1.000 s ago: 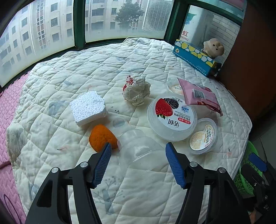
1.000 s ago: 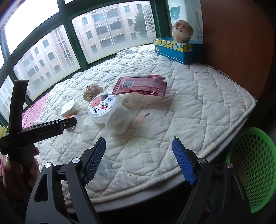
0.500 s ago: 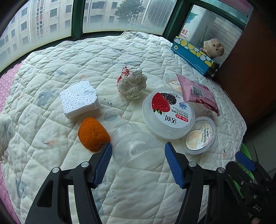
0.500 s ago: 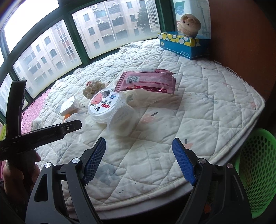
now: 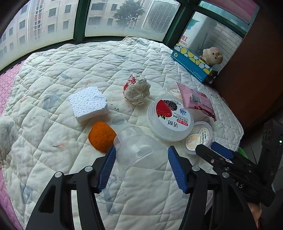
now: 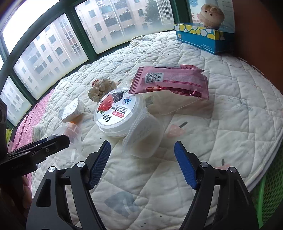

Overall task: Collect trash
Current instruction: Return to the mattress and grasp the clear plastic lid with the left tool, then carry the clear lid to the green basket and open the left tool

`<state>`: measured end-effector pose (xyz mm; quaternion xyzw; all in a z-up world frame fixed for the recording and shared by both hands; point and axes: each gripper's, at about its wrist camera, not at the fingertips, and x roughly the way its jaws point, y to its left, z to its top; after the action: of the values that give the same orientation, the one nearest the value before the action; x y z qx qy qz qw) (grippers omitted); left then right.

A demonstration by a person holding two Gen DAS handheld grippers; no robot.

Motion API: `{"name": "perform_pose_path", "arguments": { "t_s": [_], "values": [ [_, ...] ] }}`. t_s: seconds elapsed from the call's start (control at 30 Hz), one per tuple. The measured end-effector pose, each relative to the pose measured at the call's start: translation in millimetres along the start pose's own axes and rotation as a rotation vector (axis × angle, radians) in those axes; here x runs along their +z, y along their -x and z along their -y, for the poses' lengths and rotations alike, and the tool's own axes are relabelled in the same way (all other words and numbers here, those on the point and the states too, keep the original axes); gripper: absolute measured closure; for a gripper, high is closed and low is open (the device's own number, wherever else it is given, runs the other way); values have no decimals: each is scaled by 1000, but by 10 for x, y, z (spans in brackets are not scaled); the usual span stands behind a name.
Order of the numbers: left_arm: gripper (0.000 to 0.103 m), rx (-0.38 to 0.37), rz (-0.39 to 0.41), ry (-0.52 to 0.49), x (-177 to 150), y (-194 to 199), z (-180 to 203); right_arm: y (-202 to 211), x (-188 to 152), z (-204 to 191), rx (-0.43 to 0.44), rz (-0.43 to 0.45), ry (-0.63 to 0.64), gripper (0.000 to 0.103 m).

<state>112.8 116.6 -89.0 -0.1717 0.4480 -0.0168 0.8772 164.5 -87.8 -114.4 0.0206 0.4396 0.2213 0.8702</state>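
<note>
Trash lies on a quilted table [image 5: 53, 141]. A clear plastic cup [image 5: 139, 150] lies on its side between the open jaws of my left gripper [image 5: 141, 159], not clamped. Beside it are an orange peel [image 5: 101, 136], a white foam block [image 5: 87, 103], a crumpled paper ball [image 5: 137, 91], a large yogurt tub [image 5: 169, 118], a small lidded cup [image 5: 199, 136] and a pink wrapper [image 5: 196, 100]. My right gripper [image 6: 142, 157] is open, its jaws just short of the small cup [image 6: 143, 138], with the yogurt tub [image 6: 116, 113] and pink wrapper [image 6: 169, 81] beyond.
A green mesh basket [image 6: 270, 198] stands below the table's right edge. A blue tissue box [image 6: 203, 37] with a plush toy [image 6: 211, 14] on top sits at the far side by a brown wall. Windows run along the back.
Both grippers have moved forward over the table. The clear cup now lies between the left jaws, and the small cup is nearer the right jaws. Both stay open.
</note>
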Motion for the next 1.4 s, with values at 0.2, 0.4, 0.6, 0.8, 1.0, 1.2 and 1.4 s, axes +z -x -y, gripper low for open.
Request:
{"name": "perform_pose_path", "arguments": {
  "t_s": [0.2,0.4,0.6,0.8,1.0,1.2,1.4],
  "values": [
    [44,-16,21,-11,23,114,13,-148,22,47,-8,-24,-36,50],
    [44,-34,31,-28,38,168,87,-68,-46,136,-2,-14,-64,59],
    [44,-65,32,-59,28,197,265,152,-137,266,8,10,-101,61],
    [44,-97,32,-100,40,210,502,411,-214,393,-8,49,-122,61],
    [44,-147,7,-170,10,149,889,730,-355,647,-54,89,-157,61],
    [44,-217,-28,-262,-79,33,1474,1108,-536,1046,-157,124,-203,61],
    [44,-282,-47,-355,-175,-58,2087,1423,-724,1477,-254,143,-263,61]
  ]
}}
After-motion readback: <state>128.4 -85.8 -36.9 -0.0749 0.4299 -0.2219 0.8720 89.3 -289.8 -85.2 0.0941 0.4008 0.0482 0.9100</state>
